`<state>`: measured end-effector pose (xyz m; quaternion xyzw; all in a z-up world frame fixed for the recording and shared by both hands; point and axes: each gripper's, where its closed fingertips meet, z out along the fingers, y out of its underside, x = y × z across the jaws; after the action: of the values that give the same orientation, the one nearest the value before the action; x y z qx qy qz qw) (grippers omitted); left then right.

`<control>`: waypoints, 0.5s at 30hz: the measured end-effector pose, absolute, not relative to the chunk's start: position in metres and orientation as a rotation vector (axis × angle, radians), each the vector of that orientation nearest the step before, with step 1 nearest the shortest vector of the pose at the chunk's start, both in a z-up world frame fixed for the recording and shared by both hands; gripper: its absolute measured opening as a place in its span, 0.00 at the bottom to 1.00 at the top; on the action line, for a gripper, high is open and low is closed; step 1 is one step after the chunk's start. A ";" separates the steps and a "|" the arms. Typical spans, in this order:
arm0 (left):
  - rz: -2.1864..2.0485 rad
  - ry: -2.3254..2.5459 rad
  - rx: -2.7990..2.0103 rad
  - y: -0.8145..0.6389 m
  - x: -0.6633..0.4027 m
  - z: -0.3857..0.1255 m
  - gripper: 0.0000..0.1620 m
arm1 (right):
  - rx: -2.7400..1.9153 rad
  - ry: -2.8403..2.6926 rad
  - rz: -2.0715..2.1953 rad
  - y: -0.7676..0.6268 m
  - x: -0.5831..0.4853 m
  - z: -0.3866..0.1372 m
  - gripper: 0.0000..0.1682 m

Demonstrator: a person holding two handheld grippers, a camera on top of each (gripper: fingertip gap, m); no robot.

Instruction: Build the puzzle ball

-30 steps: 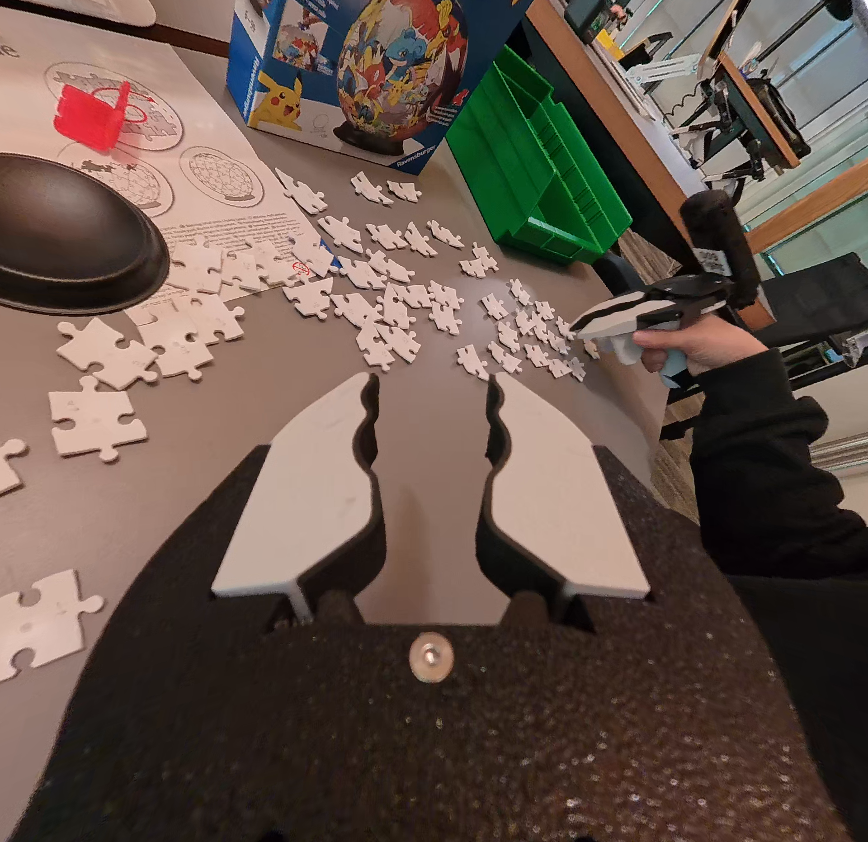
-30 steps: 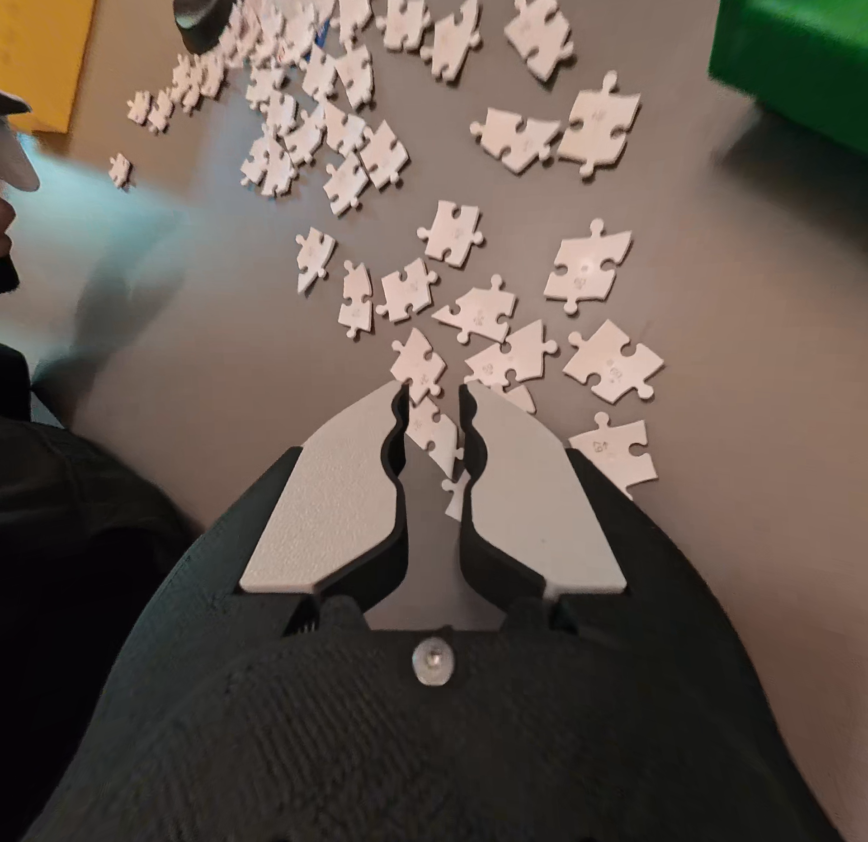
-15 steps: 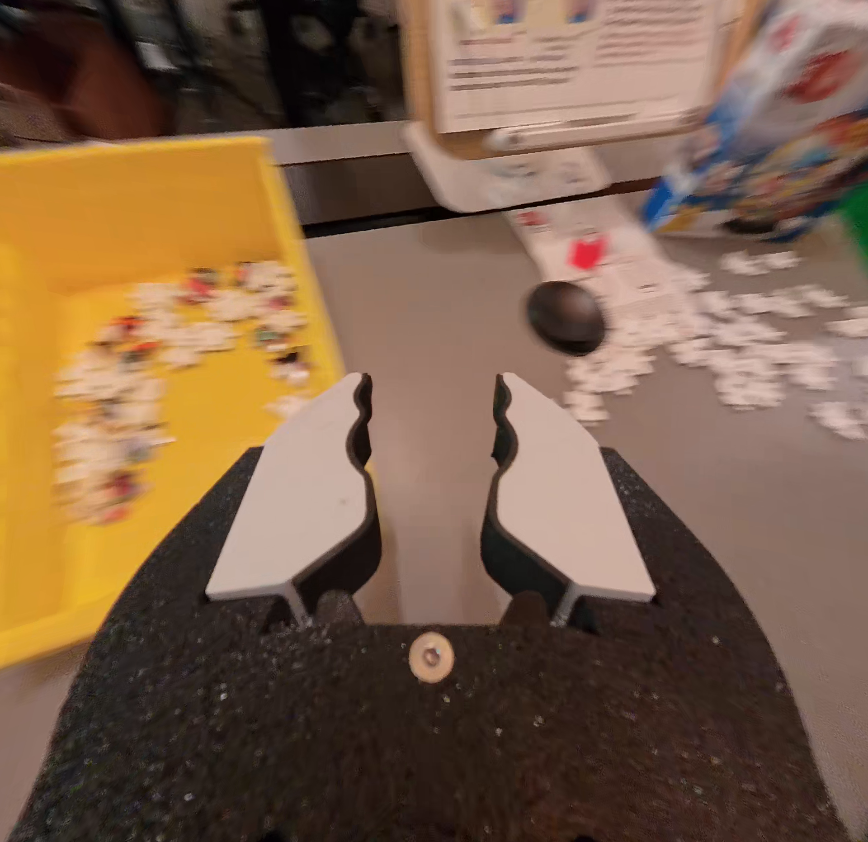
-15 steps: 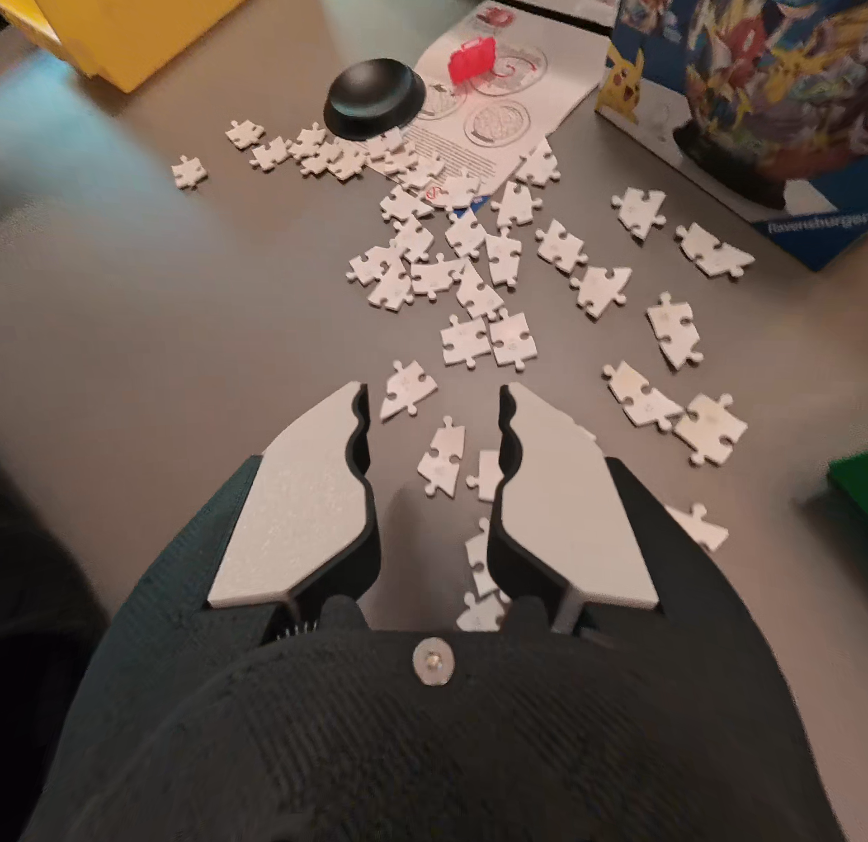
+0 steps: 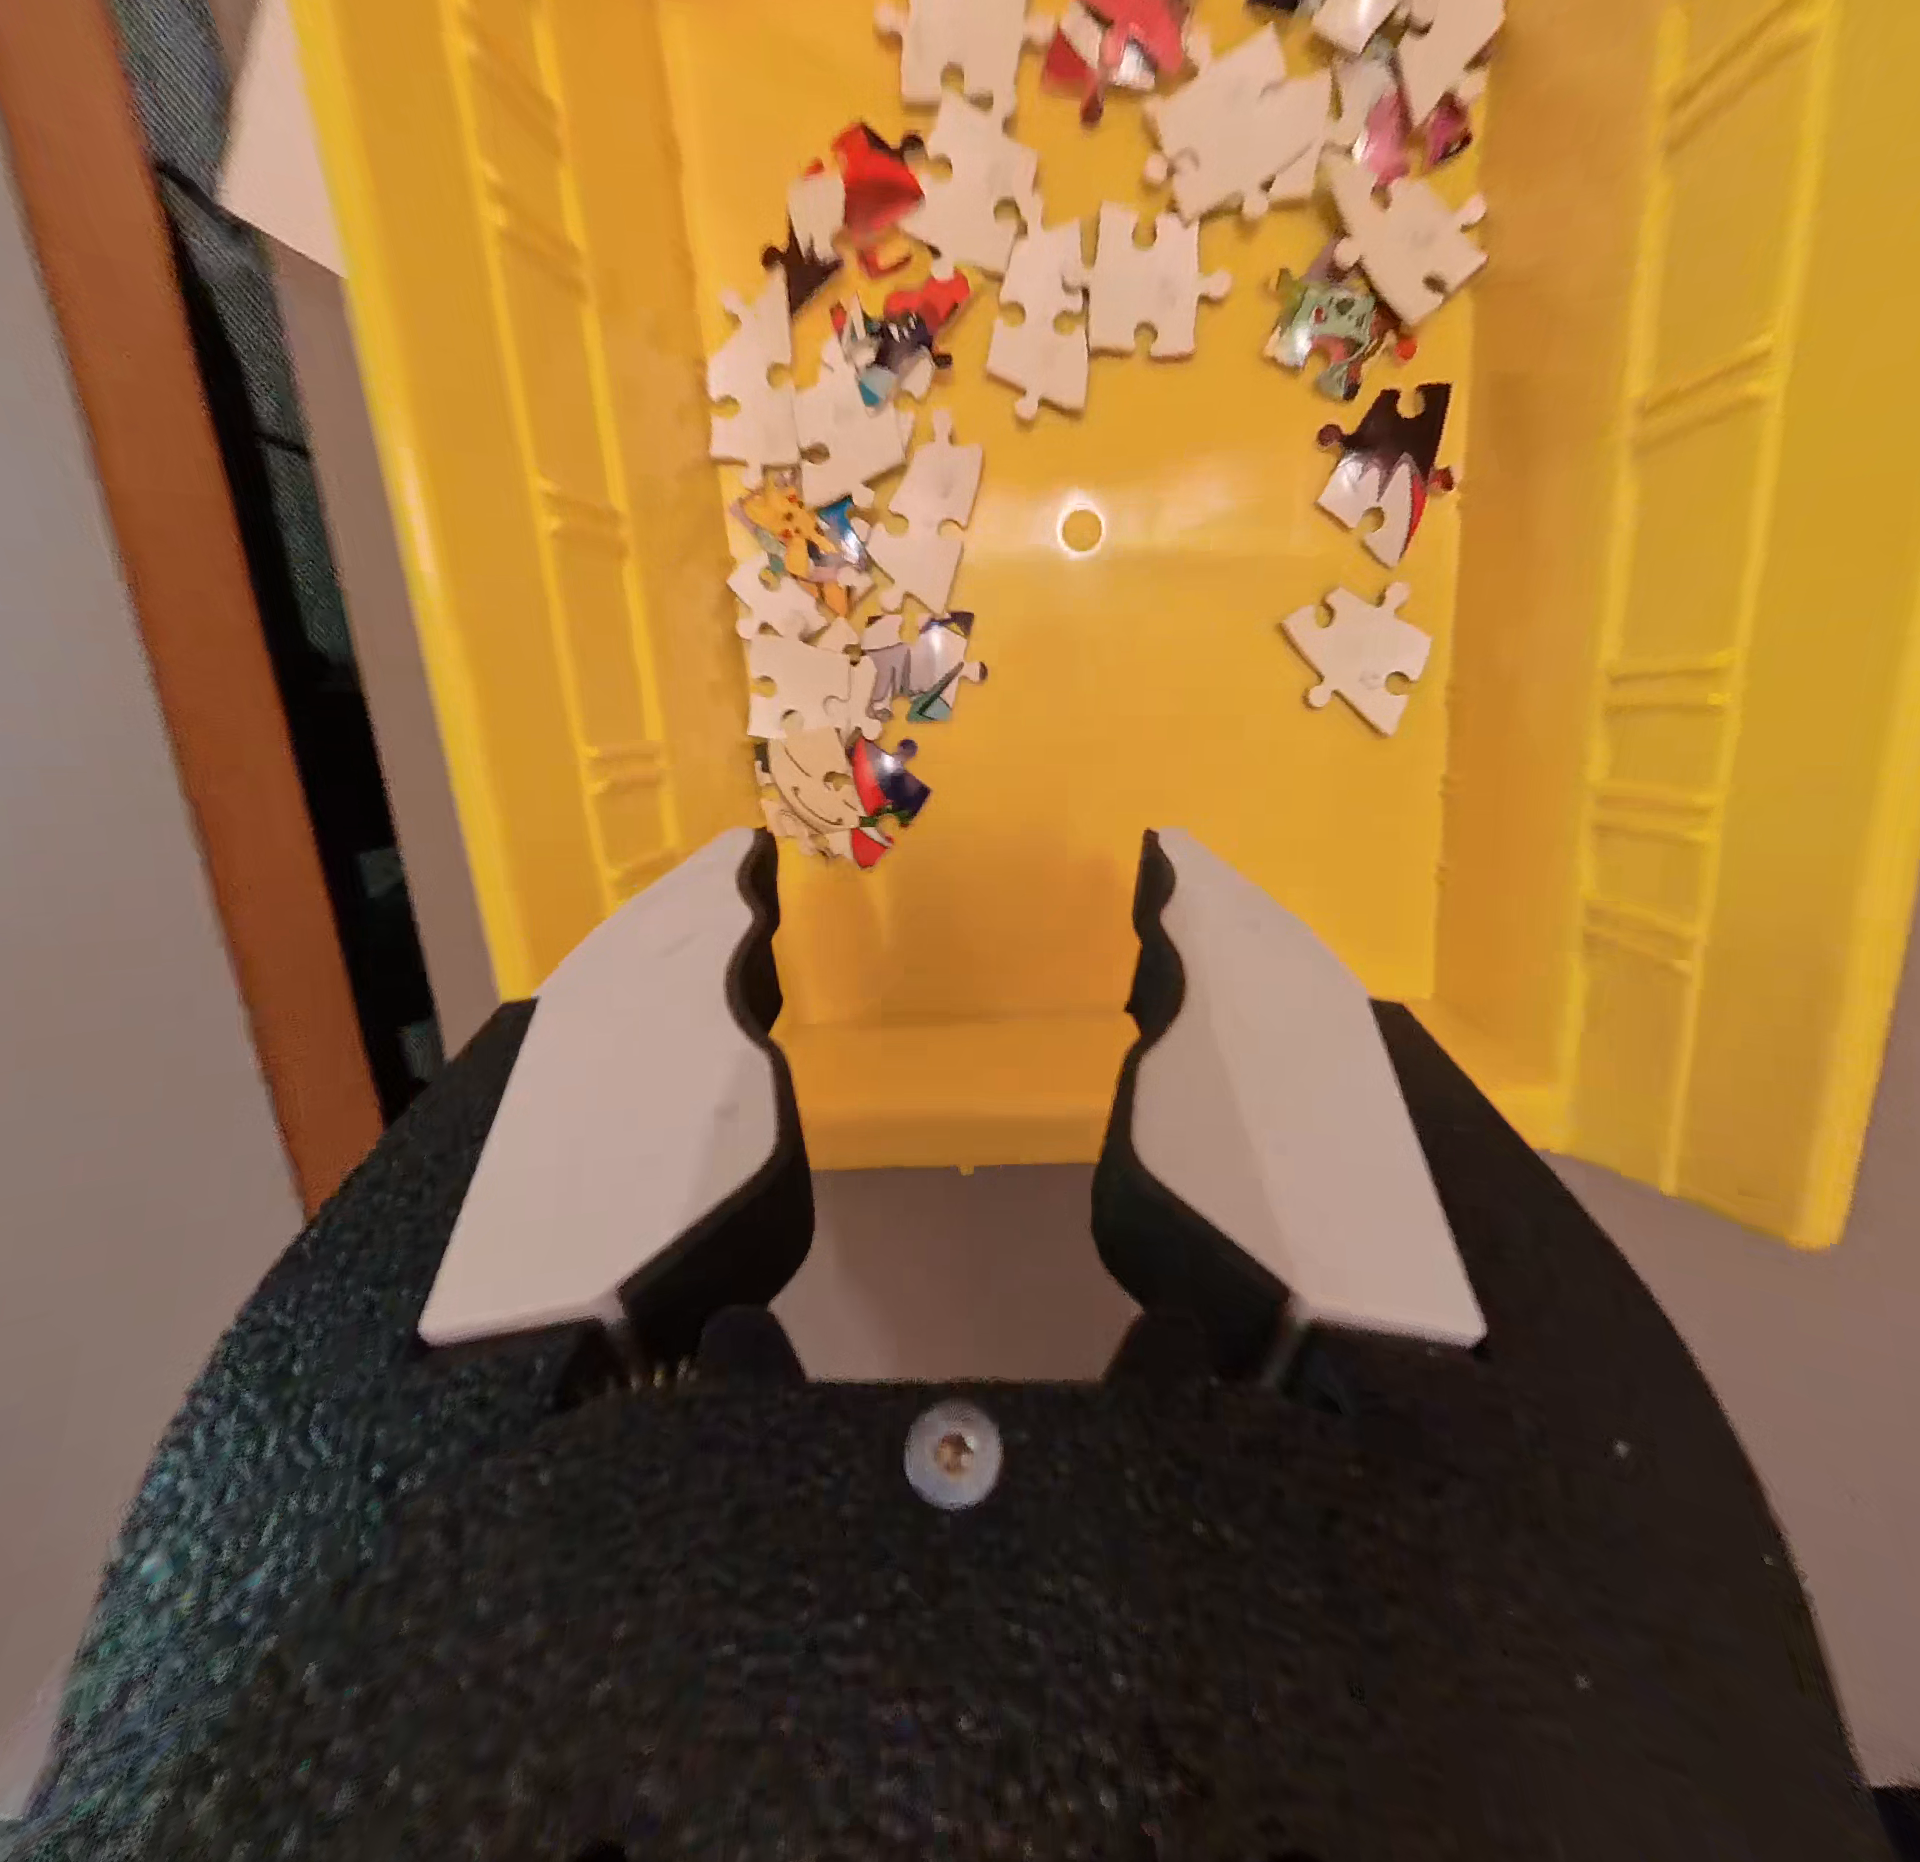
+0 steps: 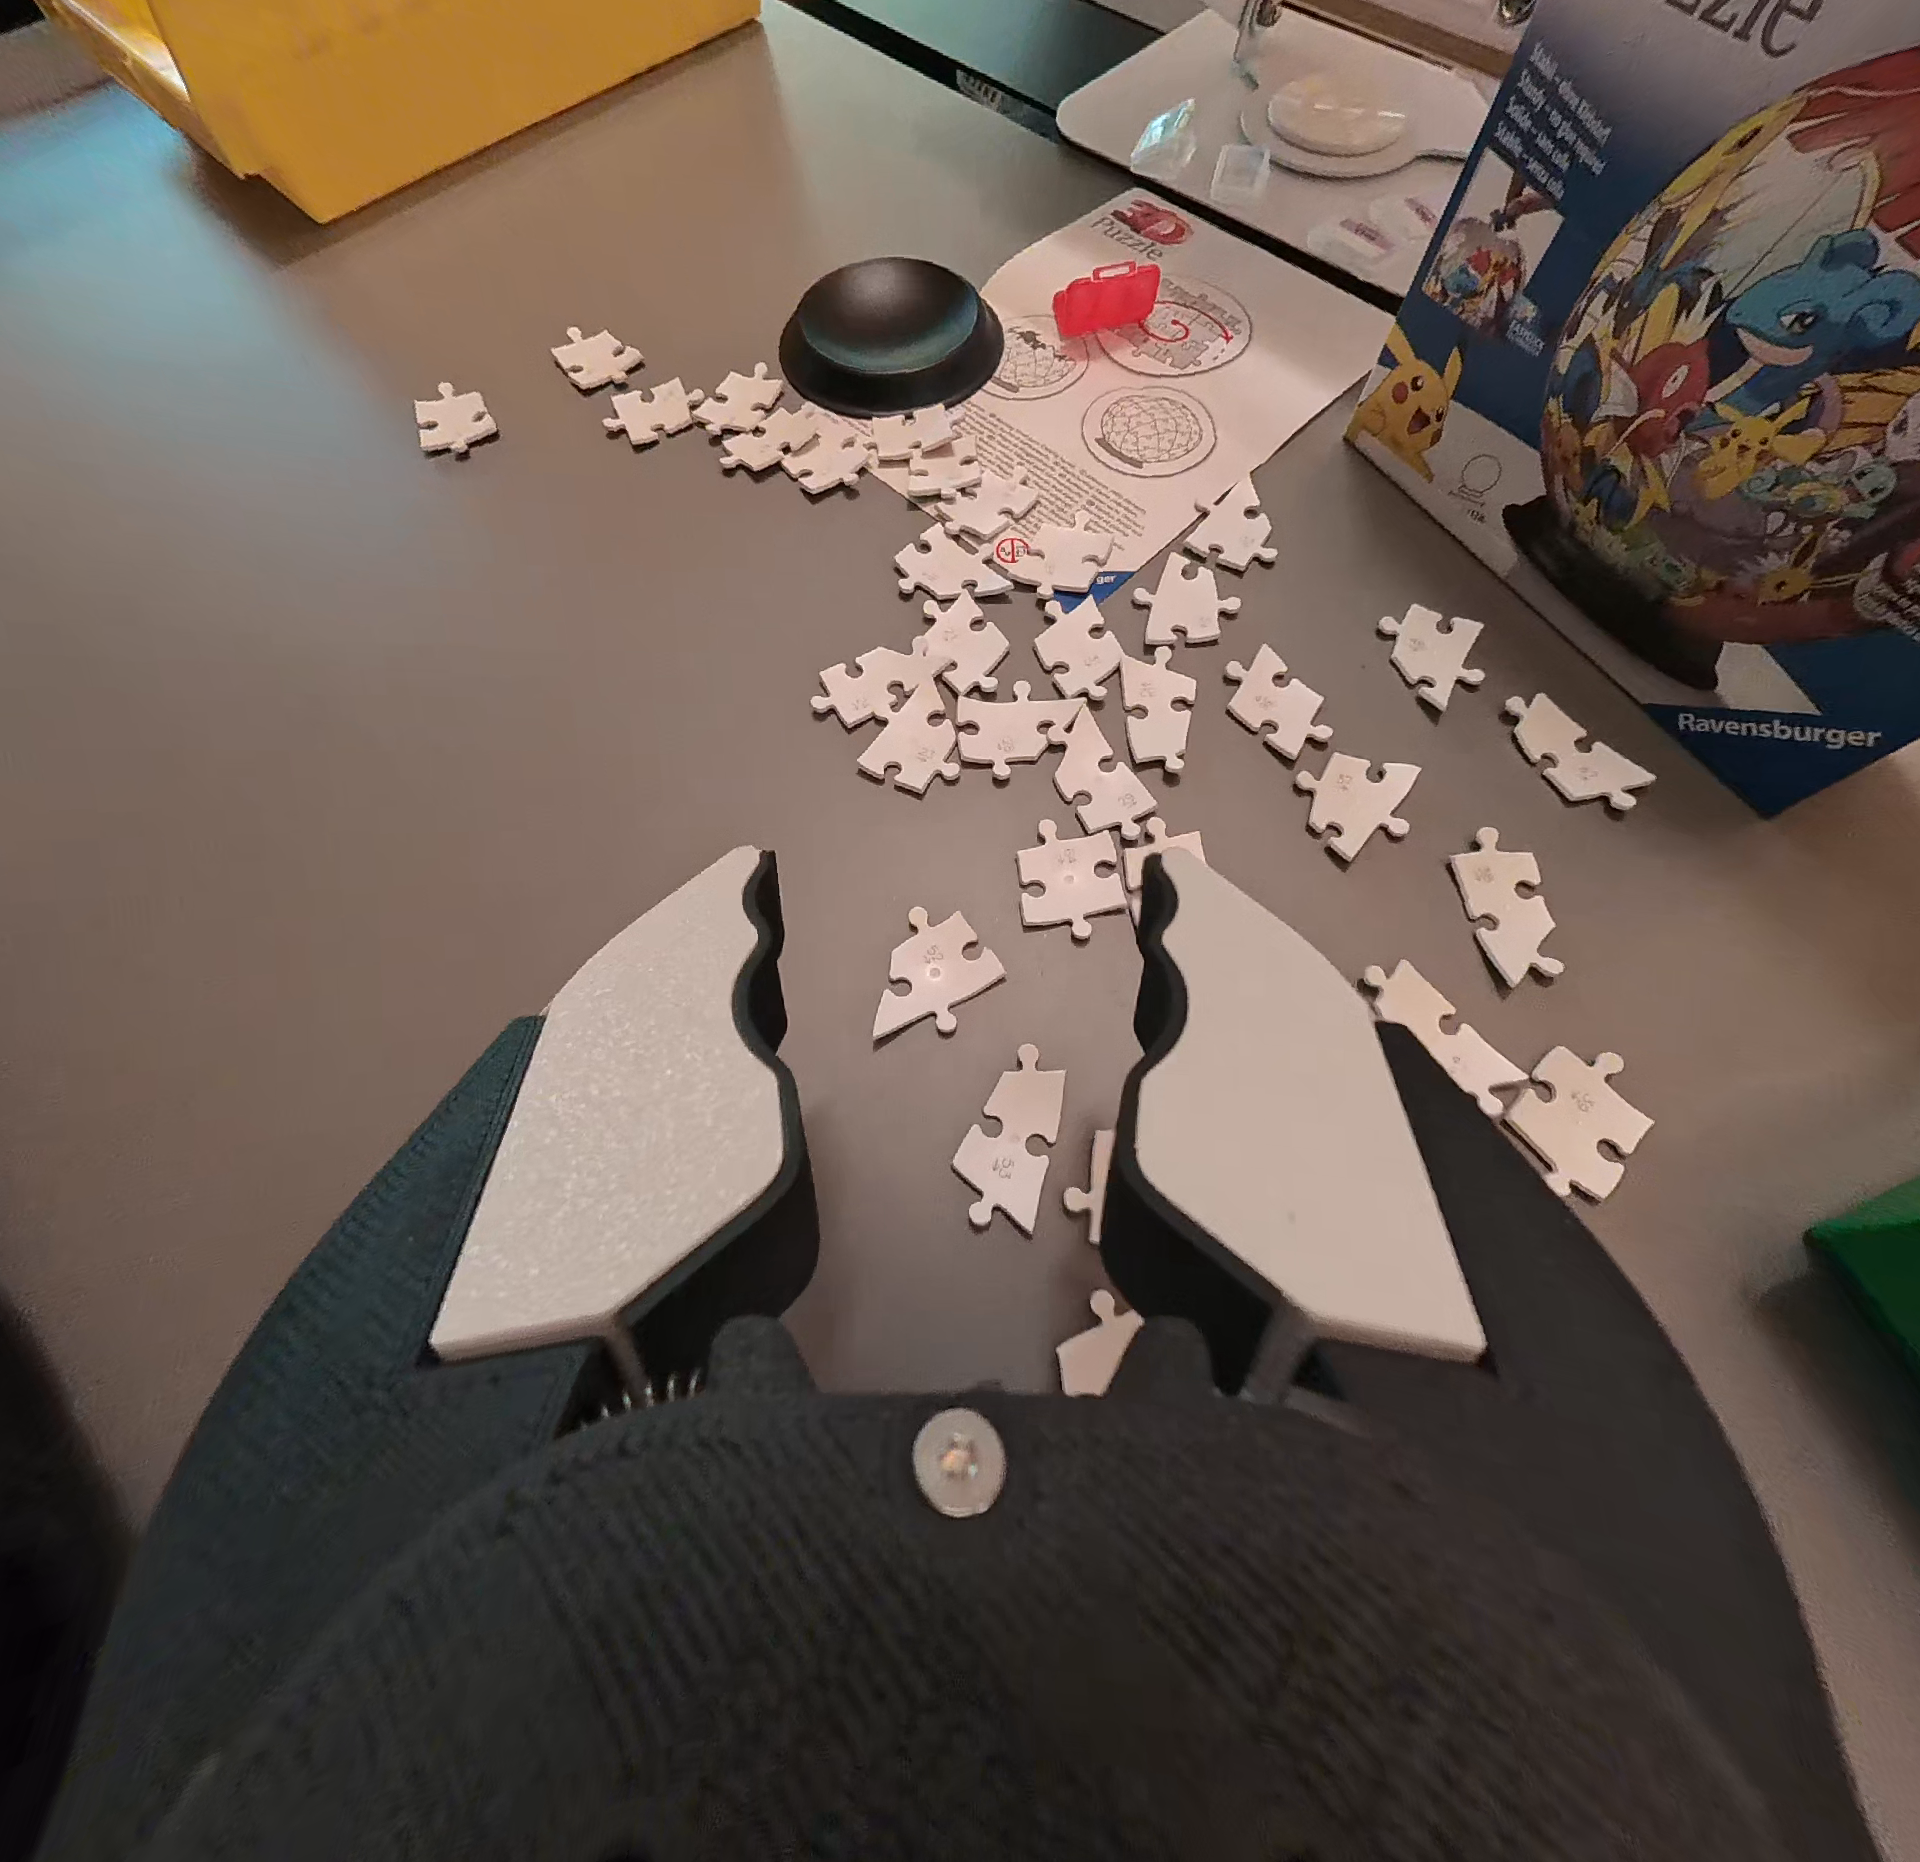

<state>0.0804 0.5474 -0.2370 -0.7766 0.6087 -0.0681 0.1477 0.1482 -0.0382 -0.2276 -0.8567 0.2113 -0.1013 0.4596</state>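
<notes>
My left gripper (image 5: 954, 856) is open and empty, held above the near end of a yellow bin (image 5: 1174, 877). Several puzzle pieces (image 5: 1049, 295) lie in the bin, some white side up, some picture side up. My right gripper (image 6: 956, 877) is open and empty above the grey table (image 6: 364, 669). Many white puzzle pieces (image 6: 997, 732) are scattered ahead of it; one piece (image 6: 938, 974) lies between its fingers. A black round stand (image 6: 891, 334) sits farther back.
The yellow bin (image 6: 416, 56) stands at the table's far left. An instruction sheet (image 6: 1174, 389) with a small red plastic part (image 6: 1107, 297) lies beside the stand. The puzzle box (image 6: 1704, 378) stands at the right. A green bin corner (image 6: 1870, 1262) shows at the right edge. Tip to tip, the grippers are about 60 centimeters apart.
My left gripper swung left from the scattered pieces to over the yellow bin. My right gripper opened wider, lifted and tilted up, so the stand and box came into view.
</notes>
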 end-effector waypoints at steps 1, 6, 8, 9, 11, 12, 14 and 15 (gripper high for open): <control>-0.186 1.747 -2.274 0.548 0.081 -0.246 0.40 | -2.110 0.521 -0.255 -0.040 0.148 -0.227 0.40; -0.129 1.539 -2.517 0.562 0.082 -0.284 0.40 | -2.080 0.536 -0.271 -0.046 0.151 -0.226 0.39; -0.049 1.412 -2.578 0.573 0.078 -0.293 0.39 | -2.074 0.541 -0.266 -0.046 0.152 -0.227 0.39; -0.038 1.370 -2.608 0.574 0.078 -0.296 0.34 | -2.074 0.537 -0.260 -0.045 0.152 -0.227 0.39; -0.027 1.312 -2.666 0.574 0.079 -0.301 0.33 | -2.081 0.523 -0.261 -0.044 0.152 -0.228 0.39; -0.015 1.300 -2.682 0.574 0.080 -0.303 0.34 | -2.086 0.520 -0.268 -0.044 0.153 -0.228 0.39; 0.024 1.328 -2.684 0.574 0.078 -0.308 0.35 | -2.091 0.512 -0.271 -0.044 0.153 -0.229 0.39; 0.023 1.341 -2.674 0.574 0.080 -0.309 0.34 | -2.092 0.510 -0.270 -0.044 0.153 -0.229 0.39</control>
<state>0.0796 0.5741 -0.3087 -0.8913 0.4471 0.0076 0.0751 0.1526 -0.0444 -0.2293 -0.8525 0.2076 -0.1098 0.4669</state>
